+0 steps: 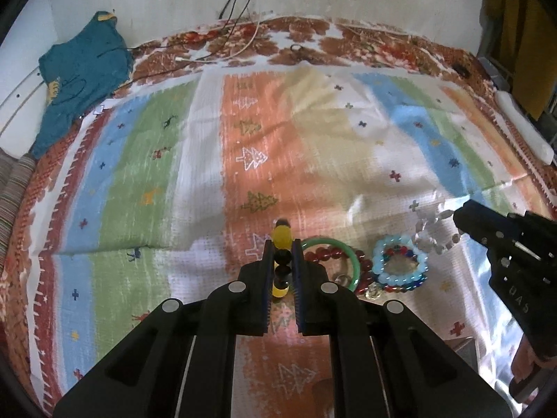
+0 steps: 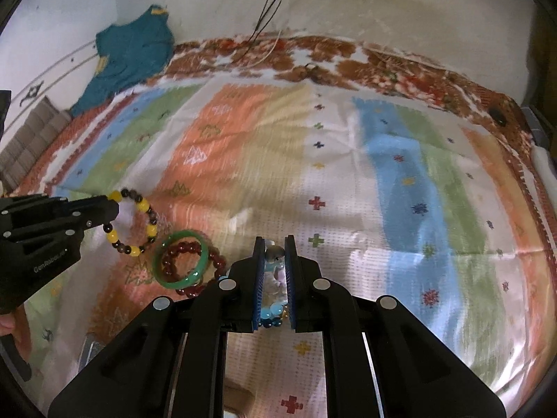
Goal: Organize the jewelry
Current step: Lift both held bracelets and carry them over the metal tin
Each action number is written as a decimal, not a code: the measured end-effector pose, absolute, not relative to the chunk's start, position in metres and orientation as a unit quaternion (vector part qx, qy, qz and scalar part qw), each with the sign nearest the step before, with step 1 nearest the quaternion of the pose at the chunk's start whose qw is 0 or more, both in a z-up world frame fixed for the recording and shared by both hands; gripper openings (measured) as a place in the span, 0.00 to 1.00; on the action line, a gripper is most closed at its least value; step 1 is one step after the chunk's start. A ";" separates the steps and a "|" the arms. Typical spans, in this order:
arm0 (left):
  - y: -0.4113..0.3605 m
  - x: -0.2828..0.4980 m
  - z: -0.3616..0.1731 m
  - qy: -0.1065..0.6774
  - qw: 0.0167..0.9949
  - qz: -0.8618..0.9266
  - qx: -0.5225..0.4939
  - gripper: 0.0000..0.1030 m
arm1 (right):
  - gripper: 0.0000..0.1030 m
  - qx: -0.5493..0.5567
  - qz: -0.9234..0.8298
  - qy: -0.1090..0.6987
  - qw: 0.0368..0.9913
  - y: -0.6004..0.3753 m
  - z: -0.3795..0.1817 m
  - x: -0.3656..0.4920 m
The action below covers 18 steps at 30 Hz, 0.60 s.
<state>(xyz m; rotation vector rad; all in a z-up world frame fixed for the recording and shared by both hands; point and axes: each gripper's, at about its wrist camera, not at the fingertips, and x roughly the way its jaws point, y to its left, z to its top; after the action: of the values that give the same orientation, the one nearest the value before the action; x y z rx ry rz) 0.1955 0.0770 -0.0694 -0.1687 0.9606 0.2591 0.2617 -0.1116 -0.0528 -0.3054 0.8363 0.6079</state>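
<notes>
Now the left claw (image 1: 282,249) is clenched on a yellow-and-dark bead bracelet (image 2: 134,221), and the right claw (image 2: 275,244) grips a clear bead bracelet (image 1: 431,231). Between them, on the striped cloth (image 1: 209,146), a green bangle (image 2: 181,263) rings a red bracelet (image 2: 181,254). Beyond, the cloth lies bare to its brown border.

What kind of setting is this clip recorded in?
Likely a home bedroom: a bed or mattress under a striped patterned cloth, a teal garment against the plain wall, and loose charging cables.
</notes>
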 end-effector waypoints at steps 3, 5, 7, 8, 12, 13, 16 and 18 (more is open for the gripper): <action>0.072 0.191 -0.062 0.450 0.881 0.119 -0.082 0.09 | 0.12 -0.144 0.290 0.386 0.864 -0.114 -0.046 0.255; 0.069 0.187 -0.055 0.441 0.886 0.115 -0.083 0.09 | 0.12 -0.139 0.288 0.379 0.868 -0.116 -0.041 0.251; 0.065 0.182 -0.045 0.427 0.893 0.111 -0.088 0.09 | 0.12 -0.136 0.294 0.378 0.868 -0.117 -0.037 0.247; 0.064 0.180 -0.043 0.424 0.895 0.111 -0.089 0.09 | 0.12 -0.137 0.300 0.377 0.866 -0.117 -0.035 0.244; 0.056 0.171 -0.030 0.412 0.901 0.105 -0.085 0.09 | 0.12 -0.142 0.307 0.363 0.868 -0.119 -0.026 0.233; 0.054 0.168 -0.028 0.411 0.902 0.103 -0.083 0.09 | 0.12 -0.137 0.310 0.363 0.868 -0.121 -0.024 0.231; 0.051 0.160 -0.021 0.405 0.905 0.099 -0.084 0.09 | 0.12 -0.133 0.315 0.358 0.869 -0.124 -0.018 0.224; 0.049 0.153 -0.017 0.404 0.906 0.094 -0.090 0.09 | 0.12 -0.131 0.318 0.355 0.869 -0.127 -0.013 0.219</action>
<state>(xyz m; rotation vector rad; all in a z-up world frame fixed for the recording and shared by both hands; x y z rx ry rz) 0.1535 0.0488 -0.0172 -0.1860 0.8335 0.1949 0.2188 -0.1267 -0.0135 -0.2749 0.7419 0.6661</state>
